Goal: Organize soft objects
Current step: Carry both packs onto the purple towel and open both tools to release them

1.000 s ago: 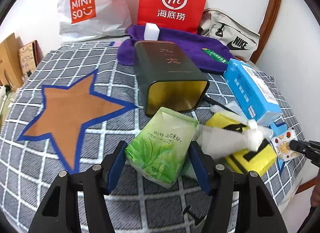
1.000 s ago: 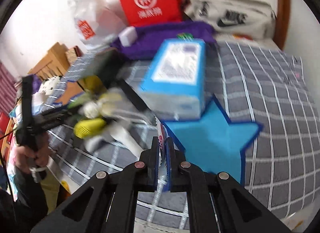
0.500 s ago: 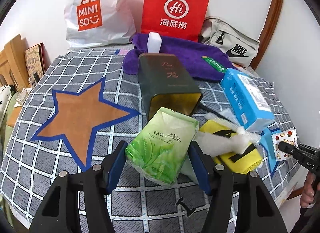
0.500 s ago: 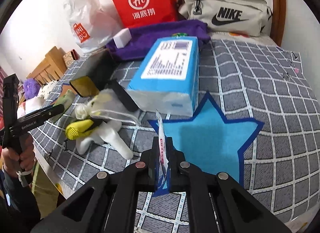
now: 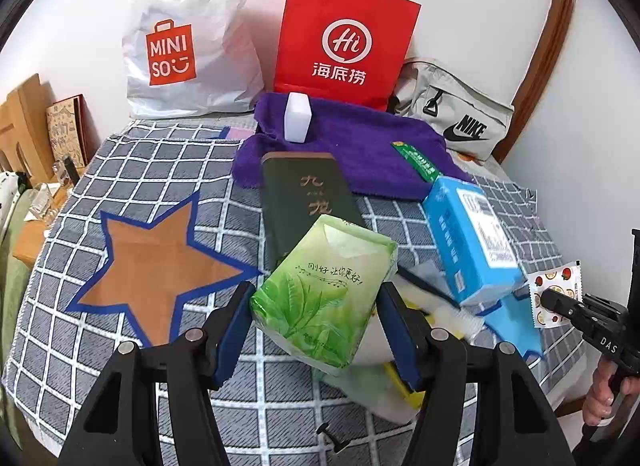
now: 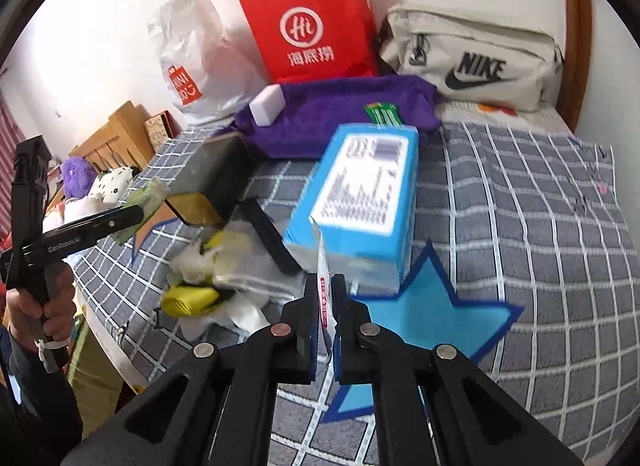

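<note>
My left gripper [image 5: 316, 298] is shut on a green tissue pack [image 5: 320, 286] and holds it tilted above the checked cloth, in front of a dark green tin [image 5: 308, 193] that lies on its side. In the right wrist view the same pack [image 6: 148, 197] shows at the far left. My right gripper [image 6: 325, 286] is shut on a thin fruit-print sachet [image 6: 322, 258], edge-on, above a blue star patch [image 6: 424, 314]. The sachet [image 5: 554, 286] also appears at the right edge of the left wrist view. A blue tissue pack [image 6: 360, 201] lies just beyond.
A purple towel [image 5: 352, 145] with a white block [image 5: 298, 121] lies at the back, before a white bag [image 5: 188, 49], a red bag [image 5: 344, 33] and a grey pouch [image 5: 460, 121]. Yellow and white soft items [image 6: 208, 286] are heaped near the cloth's edge. An orange star patch [image 5: 156, 266] lies left.
Both grippers have risen with what they hold. The green pack now stands higher and covers the tin's mouth. The sachet has lifted away from the blue star.
</note>
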Tool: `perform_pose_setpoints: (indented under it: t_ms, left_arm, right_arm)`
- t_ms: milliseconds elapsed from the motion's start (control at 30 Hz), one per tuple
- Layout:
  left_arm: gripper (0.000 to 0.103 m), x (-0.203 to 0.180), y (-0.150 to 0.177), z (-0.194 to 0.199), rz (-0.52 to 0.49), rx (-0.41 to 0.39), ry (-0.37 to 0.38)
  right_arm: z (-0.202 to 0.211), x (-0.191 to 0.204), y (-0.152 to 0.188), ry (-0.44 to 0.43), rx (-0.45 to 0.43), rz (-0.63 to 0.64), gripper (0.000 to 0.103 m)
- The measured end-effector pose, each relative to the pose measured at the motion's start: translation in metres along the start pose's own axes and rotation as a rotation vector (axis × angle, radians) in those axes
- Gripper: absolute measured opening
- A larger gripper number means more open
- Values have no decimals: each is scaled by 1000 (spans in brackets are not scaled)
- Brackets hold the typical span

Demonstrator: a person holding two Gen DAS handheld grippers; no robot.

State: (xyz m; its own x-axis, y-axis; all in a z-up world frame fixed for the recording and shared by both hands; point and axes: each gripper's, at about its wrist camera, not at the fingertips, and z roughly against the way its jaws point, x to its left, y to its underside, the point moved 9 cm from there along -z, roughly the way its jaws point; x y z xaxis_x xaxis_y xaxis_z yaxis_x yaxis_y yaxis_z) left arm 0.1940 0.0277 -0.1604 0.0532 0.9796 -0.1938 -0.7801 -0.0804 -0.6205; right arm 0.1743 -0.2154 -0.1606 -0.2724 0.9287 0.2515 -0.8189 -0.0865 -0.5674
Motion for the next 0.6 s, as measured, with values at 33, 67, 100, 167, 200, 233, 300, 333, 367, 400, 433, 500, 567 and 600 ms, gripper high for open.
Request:
perform_pose_setpoints:
  t_ms: [33, 67, 100, 167, 200, 233, 300, 333, 367, 400, 433, 500, 567, 600]
  left_arm:
    - [60, -1, -3, -1, 4, 0, -1]
    - [61, -1, -6, -1, 6, 0, -4]
    - [61, -2, -9, -2, 7, 0, -8]
    - [61, -3, -15, -3, 12, 0, -10]
    - [61, -4, -18, -3, 14, 1, -9]
    - [61, -5, -21, -4, 15, 1, -9]
    - [61, -6, -27, -4, 17, -2, -6]
    - [61, -7, -30, -4, 18, -3, -5]
    - [61, -7, -33, -5, 19, -4, -4]
    - [61, -7, -37, -6, 20, -6, -7]
    - [61, -7, -41, -7, 24, -9, -10]
    - [61, -7, -47, -11, 35, -5, -9]
    - [61, -8, -53, -16, 45, -1, 2]
    - [61, -9, -57, -20, 48, 1, 7]
  right_arm:
    - [0, 1, -4, -1, -3, 7, 5]
    - [1, 2, -9, -3, -7, 14, 5]
    - [1, 3, -15, -5, -11, 24, 5]
    - [1, 5, -23, -5, -15, 37, 5]
    - [1, 6, -28, -4, -17, 45, 5]
    - [0, 6, -32, -4, -18, 49, 6]
    - [-1, 6, -42, -8, -21, 53, 6]
    - [-1, 6, -46, -12, -24, 54, 6]
    - [-2, 6, -50, -17, -25, 55, 6]
    - [-3, 7, -55, -23, -25, 56, 6]
    - [-5, 7, -61, -27, -28, 57, 6]
    - [-7, 9, -71, -30, -36, 63, 6]
    - [-8, 10, -82, -34, -44, 70, 6]
    - [-10, 11, -89, -36, -50, 74, 6]
